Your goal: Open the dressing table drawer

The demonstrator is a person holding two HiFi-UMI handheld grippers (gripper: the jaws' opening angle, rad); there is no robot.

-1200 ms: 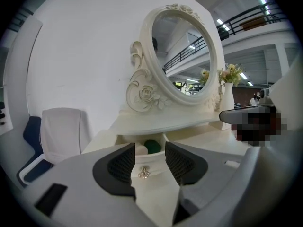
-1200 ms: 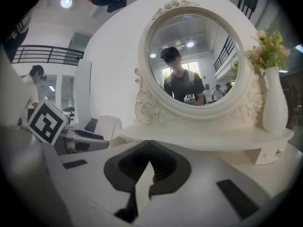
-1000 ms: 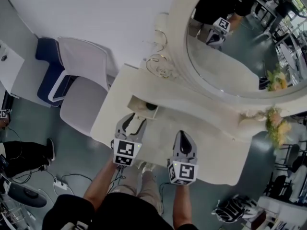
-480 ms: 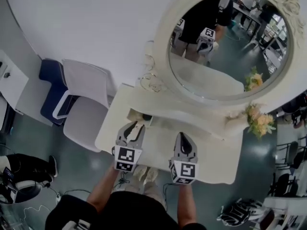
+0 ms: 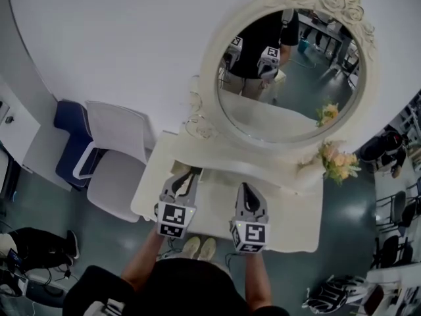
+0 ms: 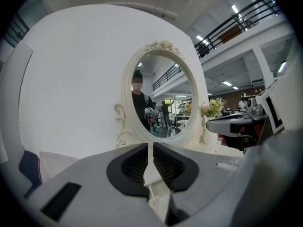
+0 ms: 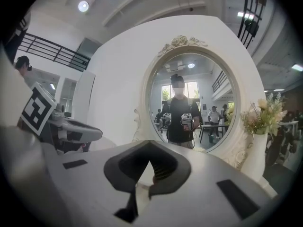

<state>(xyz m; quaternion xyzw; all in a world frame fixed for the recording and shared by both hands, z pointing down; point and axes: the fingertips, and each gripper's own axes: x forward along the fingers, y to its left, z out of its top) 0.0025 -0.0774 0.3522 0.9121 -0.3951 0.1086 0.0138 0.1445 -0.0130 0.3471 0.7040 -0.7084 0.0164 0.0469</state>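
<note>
Because neither tool grips anything above the dressing table's front edge, the left gripper is closing on air and the right gripper sits pressed together, apparently idle.

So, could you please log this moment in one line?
left gripper: fingers closing, empty | right gripper: shut, empty | over dressing table
</note>
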